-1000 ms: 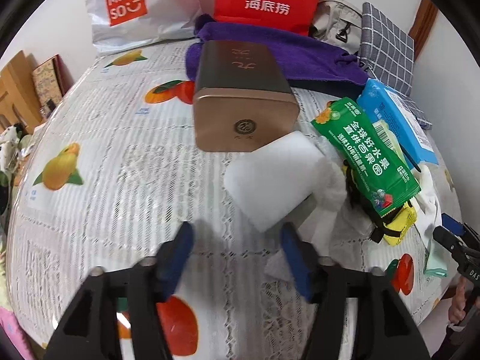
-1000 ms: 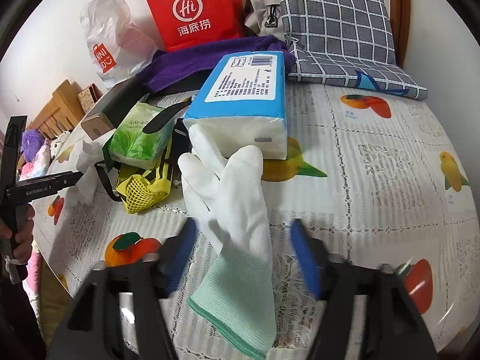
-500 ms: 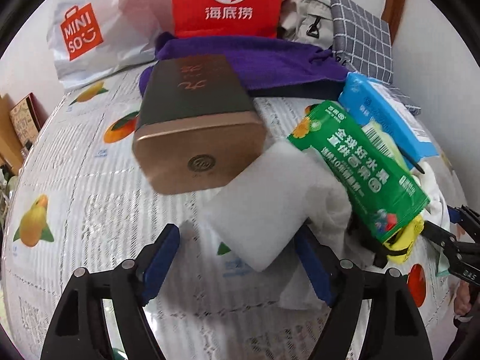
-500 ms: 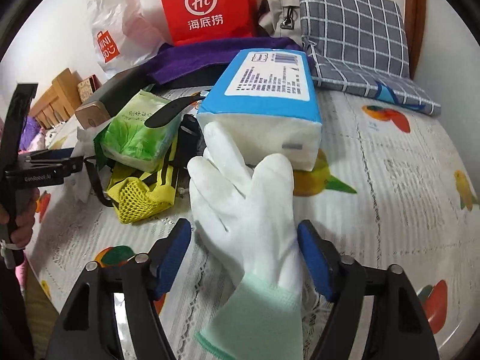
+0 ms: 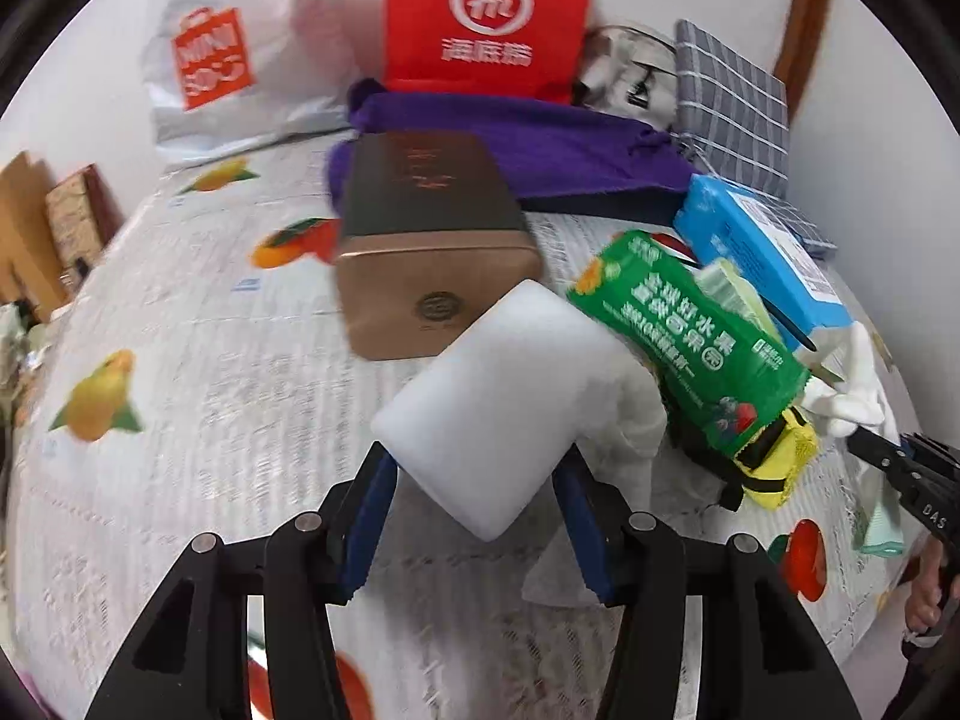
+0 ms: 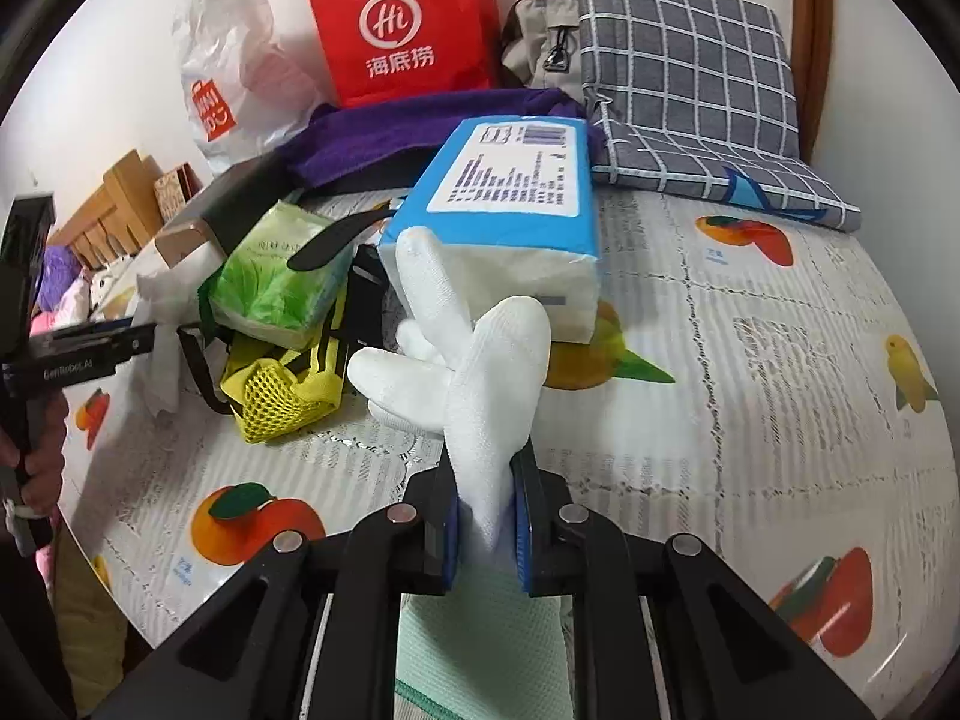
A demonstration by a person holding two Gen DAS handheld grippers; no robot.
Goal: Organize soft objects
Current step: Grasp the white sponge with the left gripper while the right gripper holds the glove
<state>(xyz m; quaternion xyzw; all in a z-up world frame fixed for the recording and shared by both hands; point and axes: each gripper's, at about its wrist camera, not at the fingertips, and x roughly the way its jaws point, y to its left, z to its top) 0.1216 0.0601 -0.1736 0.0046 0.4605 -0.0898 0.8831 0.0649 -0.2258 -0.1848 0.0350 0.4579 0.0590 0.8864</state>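
A white foam sponge block [image 5: 510,396] lies on the fruit-print tablecloth [image 5: 198,360], leaning by a brown box [image 5: 432,252]. My left gripper [image 5: 477,516] has its blue pads against the block's two sides, shut on it. A white glove with a green cuff [image 6: 480,396] is pinched between the pads of my right gripper [image 6: 485,534], which is shut on it; its fingers stick up in front of a blue tissue pack [image 6: 510,204]. The glove also shows at the right in the left wrist view [image 5: 852,396].
A green snack bag [image 5: 690,336], a yellow mesh pouch [image 6: 282,396], a green tissue pack [image 6: 276,282] and crumpled white tissue [image 5: 630,426] crowd the middle. A purple towel [image 5: 540,144], red bag [image 5: 486,18], Miniso bag [image 5: 216,60] and checked cushion [image 6: 690,84] line the back.
Both grippers moved forward and closed: the left one onto the sponge block, the right one onto the glove, whose fingers now stand bunched upward.
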